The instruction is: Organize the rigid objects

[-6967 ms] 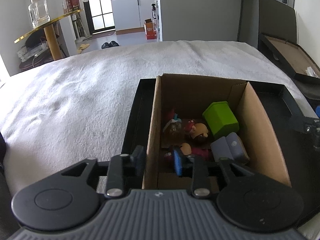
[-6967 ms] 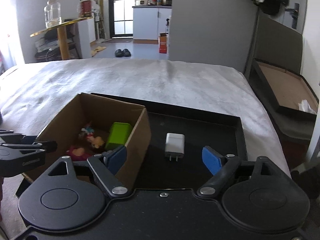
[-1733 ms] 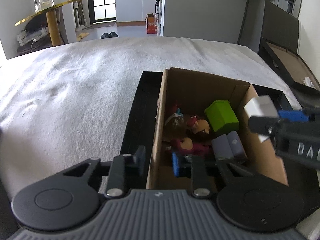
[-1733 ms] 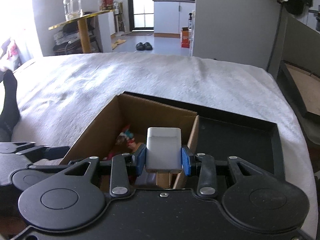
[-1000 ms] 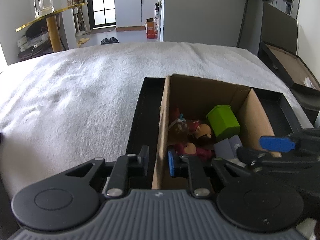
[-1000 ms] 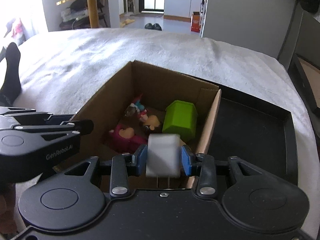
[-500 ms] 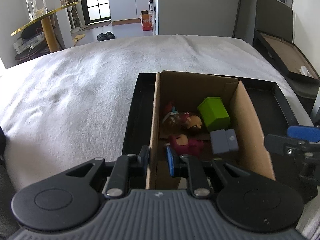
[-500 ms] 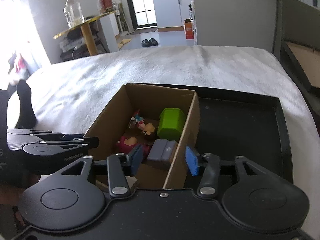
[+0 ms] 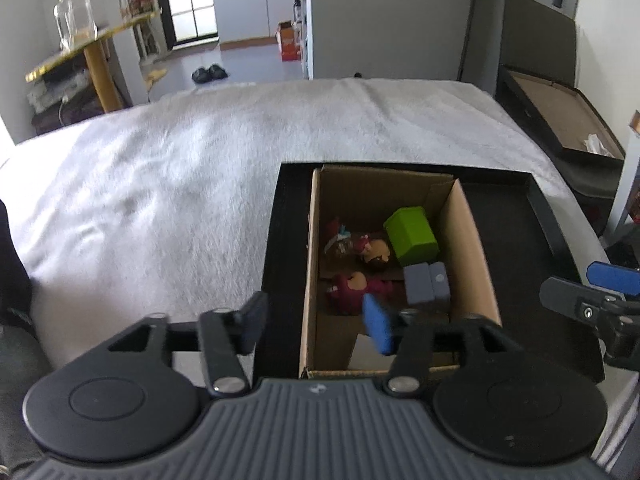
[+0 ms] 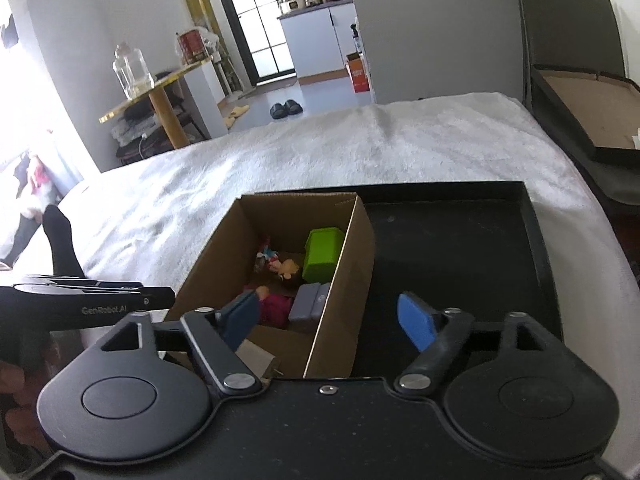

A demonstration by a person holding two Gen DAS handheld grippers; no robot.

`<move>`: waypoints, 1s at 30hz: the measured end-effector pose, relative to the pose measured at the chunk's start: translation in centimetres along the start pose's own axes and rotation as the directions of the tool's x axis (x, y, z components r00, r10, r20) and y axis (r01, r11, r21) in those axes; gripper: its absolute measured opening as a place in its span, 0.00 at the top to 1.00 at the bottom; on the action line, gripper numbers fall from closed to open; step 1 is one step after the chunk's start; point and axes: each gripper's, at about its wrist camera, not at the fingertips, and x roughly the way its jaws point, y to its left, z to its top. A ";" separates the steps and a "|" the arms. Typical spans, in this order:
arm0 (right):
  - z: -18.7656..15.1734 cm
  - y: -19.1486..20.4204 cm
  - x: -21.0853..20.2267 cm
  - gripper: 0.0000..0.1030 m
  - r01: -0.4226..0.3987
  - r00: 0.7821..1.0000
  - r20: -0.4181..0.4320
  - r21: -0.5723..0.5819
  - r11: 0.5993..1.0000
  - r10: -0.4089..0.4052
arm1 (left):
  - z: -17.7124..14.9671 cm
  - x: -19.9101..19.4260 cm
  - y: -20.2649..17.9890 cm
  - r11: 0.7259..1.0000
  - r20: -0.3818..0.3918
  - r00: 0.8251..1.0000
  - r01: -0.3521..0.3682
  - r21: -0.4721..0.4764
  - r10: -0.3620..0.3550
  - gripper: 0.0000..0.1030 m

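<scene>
A cardboard box (image 9: 472,240) (image 10: 344,280) stands in the left part of a black tray (image 9: 536,248) (image 10: 460,240) on a white bed. It holds a green block (image 9: 412,234) (image 10: 322,254), small toy figures (image 9: 356,284) (image 10: 280,268), a grey item (image 9: 426,282) (image 10: 310,300) and the white charger (image 9: 368,354) (image 10: 256,356) at its near end. My left gripper (image 9: 316,322) is open, its jaws astride the box's left wall. My right gripper (image 10: 330,320) is open and empty, astride the box's right wall.
The white bed cover (image 9: 180,184) spreads left and beyond the tray. A second open black box (image 9: 560,120) lies at the right past the bed. A gold side table (image 10: 160,92) with a glass jar stands at the far left.
My right gripper carried the white charger over the box and let it go inside. Both grippers have since opened wider and pulled back a little.
</scene>
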 end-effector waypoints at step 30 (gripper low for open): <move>1.1 -0.1 -9.6 0.00 0.155 0.986 0.059 0.070 0.985 -0.159 | -0.4 -10.2 -1.0 0.990 0.064 0.988 0.141 0.011 -0.142 0.08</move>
